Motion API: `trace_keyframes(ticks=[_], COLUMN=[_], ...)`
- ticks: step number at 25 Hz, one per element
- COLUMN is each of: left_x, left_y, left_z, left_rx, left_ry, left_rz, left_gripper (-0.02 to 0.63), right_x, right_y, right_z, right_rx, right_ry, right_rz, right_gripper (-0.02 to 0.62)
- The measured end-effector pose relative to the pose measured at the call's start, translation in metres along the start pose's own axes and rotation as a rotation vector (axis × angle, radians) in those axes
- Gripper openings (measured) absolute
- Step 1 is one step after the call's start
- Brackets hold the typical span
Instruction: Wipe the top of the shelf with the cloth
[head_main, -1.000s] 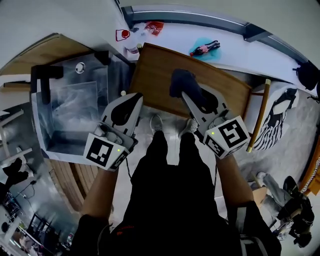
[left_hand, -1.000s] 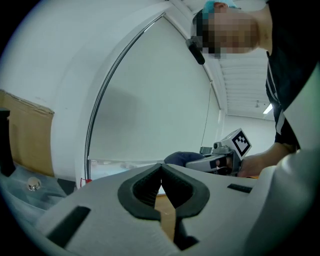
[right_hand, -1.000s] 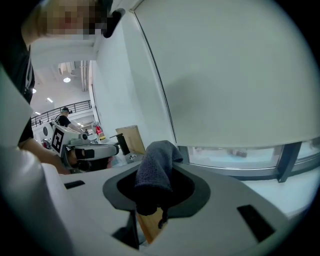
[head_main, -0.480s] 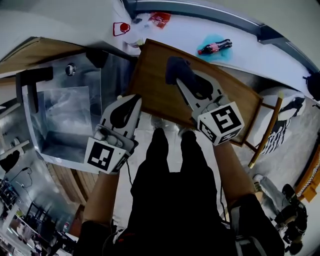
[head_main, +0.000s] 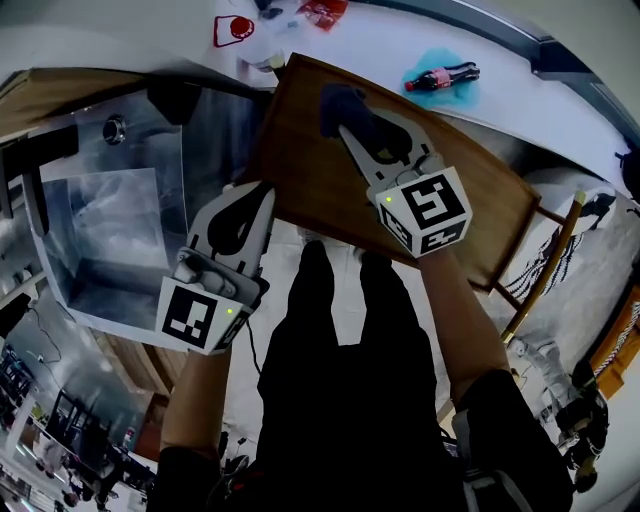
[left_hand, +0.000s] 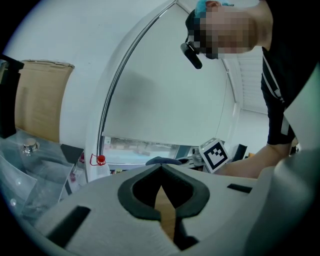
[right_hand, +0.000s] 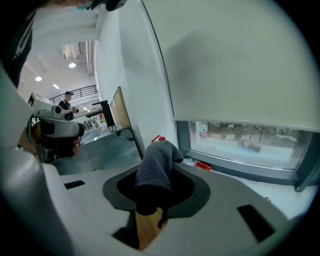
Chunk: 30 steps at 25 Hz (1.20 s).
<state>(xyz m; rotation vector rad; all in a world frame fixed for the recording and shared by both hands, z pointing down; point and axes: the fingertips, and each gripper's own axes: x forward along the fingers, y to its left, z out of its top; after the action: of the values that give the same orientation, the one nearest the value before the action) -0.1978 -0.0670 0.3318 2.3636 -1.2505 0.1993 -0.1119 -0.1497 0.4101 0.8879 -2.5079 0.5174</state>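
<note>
Our left gripper (head_main: 247, 200) hangs with jaws together, holding nothing, by the shelf's (head_main: 320, 190) near edge. Our right gripper (head_main: 352, 128) is clamped on the dark, bunched cloth (head_main: 335, 100) over the shelf's far left corner.

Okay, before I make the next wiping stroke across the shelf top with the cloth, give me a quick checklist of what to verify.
1. Cloth gripped: ok. The right gripper has its jaws closed on it.
2. Cloth over the shelf top: ok. It sits near the far left corner.
3. Cloth pressed onto the wood: cannot tell. No view shows the contact.
4. Left gripper out of the way: ok. It is shut and empty, beside the shelf's near left edge.
5. Bottle off the shelf: ok. It lies on the white ledge beyond it.
6. Room for the stroke: ok. Bare wood runs to the right of the cloth.
</note>
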Motion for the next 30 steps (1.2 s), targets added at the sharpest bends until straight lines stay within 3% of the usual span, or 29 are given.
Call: trace_keyframes(ticks=[18,30], left_x=[0.018,0.037], left_y=[0.025,0.018], left_z=[-0.042,-0.047], left_rx=[-0.028,-0.024], left_ry=[0.037,0.045], left_rz=[-0.034,-0.073], left_gripper=[0.018,0.018], right_x=[0.077,0.071], right_y=[-0.012,-0.02], right_z=[-0.042,-0.049], right_rx=[-0.02,0.006], right_ry=[0.068,0.071], right_rz=[-0.016,-0.039], right_gripper=[0.109,0.107])
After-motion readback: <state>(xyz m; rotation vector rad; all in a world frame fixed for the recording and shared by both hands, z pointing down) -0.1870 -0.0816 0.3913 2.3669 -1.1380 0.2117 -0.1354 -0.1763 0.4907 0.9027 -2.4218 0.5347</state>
